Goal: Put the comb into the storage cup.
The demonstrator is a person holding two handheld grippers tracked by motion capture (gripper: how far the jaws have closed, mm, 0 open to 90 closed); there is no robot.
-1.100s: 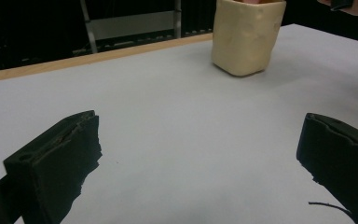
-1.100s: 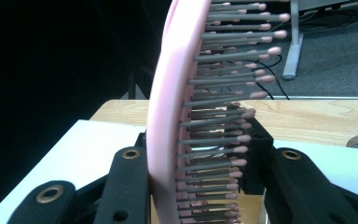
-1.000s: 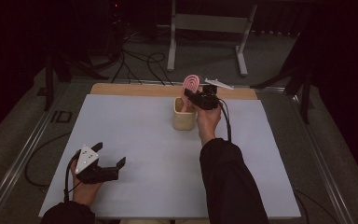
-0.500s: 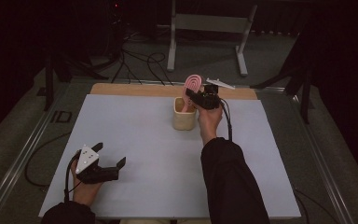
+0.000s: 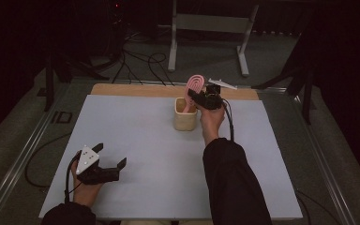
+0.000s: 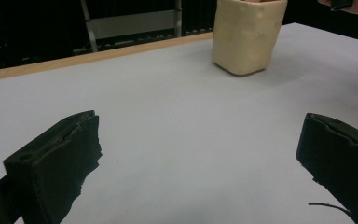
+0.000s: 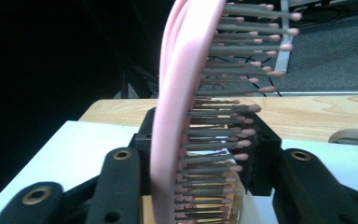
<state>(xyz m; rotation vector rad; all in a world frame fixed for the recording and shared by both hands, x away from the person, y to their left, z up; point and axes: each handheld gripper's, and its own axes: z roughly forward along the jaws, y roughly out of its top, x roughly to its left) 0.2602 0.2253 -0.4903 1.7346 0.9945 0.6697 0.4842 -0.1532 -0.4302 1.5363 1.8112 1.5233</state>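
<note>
My right gripper (image 5: pixel 201 99) has just been easing its jaws apart around the brush (image 5: pixel 193 89), which stands handle-down in the cup (image 5: pixel 185 119), long axis near upright. My left gripper (image 5: pixel 107 169) waits open, well short of the cup.

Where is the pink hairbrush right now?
In the high view, the pink hairbrush stands handle-down in the beige cup at the table's far middle, between the right gripper's jaws.
</note>
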